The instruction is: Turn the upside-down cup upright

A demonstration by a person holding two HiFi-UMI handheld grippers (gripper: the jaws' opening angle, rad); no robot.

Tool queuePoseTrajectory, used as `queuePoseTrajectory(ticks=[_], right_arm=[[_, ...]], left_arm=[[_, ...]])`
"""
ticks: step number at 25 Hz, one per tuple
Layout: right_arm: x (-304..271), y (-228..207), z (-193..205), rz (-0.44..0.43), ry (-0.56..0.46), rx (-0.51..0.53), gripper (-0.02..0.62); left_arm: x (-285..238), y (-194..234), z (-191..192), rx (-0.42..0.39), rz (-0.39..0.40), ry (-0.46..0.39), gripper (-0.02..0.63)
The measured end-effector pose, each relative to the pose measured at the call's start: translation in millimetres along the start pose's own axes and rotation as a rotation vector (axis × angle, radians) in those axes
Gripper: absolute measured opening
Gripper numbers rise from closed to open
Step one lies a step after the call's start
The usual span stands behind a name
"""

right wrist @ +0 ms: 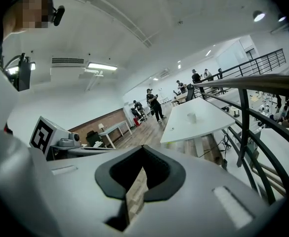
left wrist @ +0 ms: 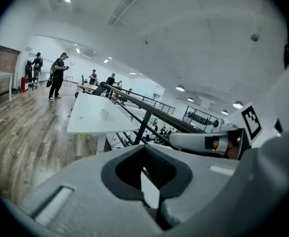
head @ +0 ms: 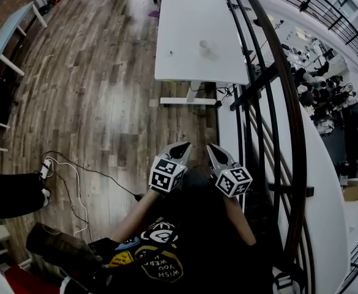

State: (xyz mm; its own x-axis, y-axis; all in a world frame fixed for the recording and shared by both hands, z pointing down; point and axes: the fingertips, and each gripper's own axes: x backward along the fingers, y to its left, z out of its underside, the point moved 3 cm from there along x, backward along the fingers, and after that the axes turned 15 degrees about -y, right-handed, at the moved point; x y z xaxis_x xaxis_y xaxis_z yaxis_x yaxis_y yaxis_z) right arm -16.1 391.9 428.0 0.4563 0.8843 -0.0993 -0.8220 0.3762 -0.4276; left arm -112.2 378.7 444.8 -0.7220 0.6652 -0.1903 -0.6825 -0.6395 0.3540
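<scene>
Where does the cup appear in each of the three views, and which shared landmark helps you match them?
Head view: cup top centre, on the white table.
Left gripper view: cup left of centre, on that table.
Right gripper view: cup right of centre, on that table.
Shared landmark: the black railing beside the table.

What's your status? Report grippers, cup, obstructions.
Left gripper and right gripper shut, empty. Cup on white table ahead, well off, untouched. Black railing runs along right.
</scene>
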Motion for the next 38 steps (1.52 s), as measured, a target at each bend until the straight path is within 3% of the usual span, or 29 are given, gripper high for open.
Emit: queuePoseTrajectory(ticks=[6, 9, 12, 17, 26, 34, 38], right_arm=[[-34.0, -29.1, -16.6, -0.023, -0.010, -0.012, -0.002], [-62.6, -56.8, -35.7, -0.043, -0.006, 0.003, -0.002], [-89.5, -84.9, -50.6, -0.070, 0.060, 0.012, -0.003], [-118.5, -126.3, -66.4, -0.130, 0.087, -0.026, -0.003], [-159.2, -194.1, -81.5, -0.120, 0.111, -0.030, -0.003], [-226.1, -241.1, -66.8, -0.066, 0.165, -0.058, -0.003], [-279.8, -254.1, -68.1, -0.067, 0.156, -0.166, -0.002]], left_arm=[[-44.3, 15.9, -12.7, 0.007, -0.008, -0.002, 0.003], [-84.7, 32.0, -19.8, 0.065, -0.045, -0.010, 0.003], [-125.7, 39.9, -30.2, 0.126, -0.032, -0.005, 0.003], [-188.2, 49.7, -49.7, 0.064, -0.064, 0.002, 0.003], [-260.2, 63.3, -69.6, -0.069, -0.082, 0.014, 0.003], [-313.4, 139.9, -53.2, -0.004, -0.098, 0.089, 0.003], [-346.1, 201.2, -65.6, 0.010, -0.111, 0.087, 0.003]])
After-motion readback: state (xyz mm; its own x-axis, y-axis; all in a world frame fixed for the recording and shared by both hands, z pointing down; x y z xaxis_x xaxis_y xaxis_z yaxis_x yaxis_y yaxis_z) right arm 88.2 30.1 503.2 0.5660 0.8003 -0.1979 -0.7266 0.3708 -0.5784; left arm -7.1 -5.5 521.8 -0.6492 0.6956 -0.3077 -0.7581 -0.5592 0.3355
